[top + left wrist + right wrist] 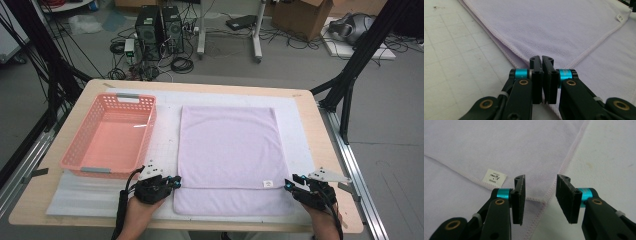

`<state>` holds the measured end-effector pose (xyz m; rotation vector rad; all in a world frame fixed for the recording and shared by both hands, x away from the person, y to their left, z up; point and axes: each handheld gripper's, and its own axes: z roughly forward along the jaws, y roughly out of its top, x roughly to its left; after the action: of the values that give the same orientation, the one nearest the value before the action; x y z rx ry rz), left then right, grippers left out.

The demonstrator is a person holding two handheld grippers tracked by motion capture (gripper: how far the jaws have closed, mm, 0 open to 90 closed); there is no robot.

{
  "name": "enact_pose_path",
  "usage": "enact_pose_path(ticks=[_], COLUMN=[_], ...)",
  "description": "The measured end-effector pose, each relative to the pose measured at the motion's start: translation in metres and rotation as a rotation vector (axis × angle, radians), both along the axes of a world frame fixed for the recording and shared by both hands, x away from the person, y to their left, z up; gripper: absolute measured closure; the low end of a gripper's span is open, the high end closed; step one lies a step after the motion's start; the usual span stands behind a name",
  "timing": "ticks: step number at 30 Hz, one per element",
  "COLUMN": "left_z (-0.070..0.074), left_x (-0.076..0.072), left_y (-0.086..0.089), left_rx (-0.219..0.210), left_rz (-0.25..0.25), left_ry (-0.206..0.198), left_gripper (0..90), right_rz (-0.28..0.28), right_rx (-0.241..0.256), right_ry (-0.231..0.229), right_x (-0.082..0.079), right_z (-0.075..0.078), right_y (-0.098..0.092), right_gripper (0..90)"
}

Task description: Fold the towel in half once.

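A lavender towel (227,145) lies flat on the white mat, folded so its upper layer stops short of the near edge. My left gripper (176,182) is at the upper layer's near left corner. In the left gripper view the jaws (542,58) are pressed together, and the towel's (564,27) two hemmed edges meet right at them. My right gripper (289,186) is at the near right corner. Its jaws (541,180) stand open on either side of the towel's (499,142) stitched corner, with a small white label (494,177) just to their left.
A pink plastic basket (70,150) stands empty on the left of the table. The gridded white mat (165,145) covers most of the wooden tabletop (322,150). Computers, cables and boxes sit on the floor beyond the far edge.
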<state>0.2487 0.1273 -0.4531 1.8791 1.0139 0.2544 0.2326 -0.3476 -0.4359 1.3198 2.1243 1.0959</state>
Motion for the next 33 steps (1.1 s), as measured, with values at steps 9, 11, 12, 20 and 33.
enact_pose_path(ticks=[9, 11, 12, 20, 33], left_z=[0.003, 0.005, 0.005, 0.013, 0.017], left_x=[-0.002, -0.003, -0.003, -0.007, -0.032], left_y=[0.004, 0.006, 0.007, 0.011, 0.019], left_rx=[-0.049, -0.067, -0.078, -0.136, -0.185], left_rz=[0.004, 0.006, 0.011, -0.003, 0.019], left_ry=[-0.013, -0.016, -0.017, -0.038, -0.052], left_gripper=[88.2, 88.2, 88.2, 88.6, 88.6], right_rz=[-0.017, -0.009, -0.014, -0.017, -0.017], right_rx=[-0.009, -0.021, -0.021, -0.026, 0.007], right_ry=[0.041, 0.083, 0.074, 0.055, 0.031], right_x=[0.003, 0.007, 0.007, 0.001, -0.025], right_z=[-0.004, -0.009, -0.009, -0.003, 0.003], right_y=[0.003, 0.004, 0.003, 0.001, -0.002], right_gripper=[63.0, 71.8, 79.0, 86.1, 86.2])
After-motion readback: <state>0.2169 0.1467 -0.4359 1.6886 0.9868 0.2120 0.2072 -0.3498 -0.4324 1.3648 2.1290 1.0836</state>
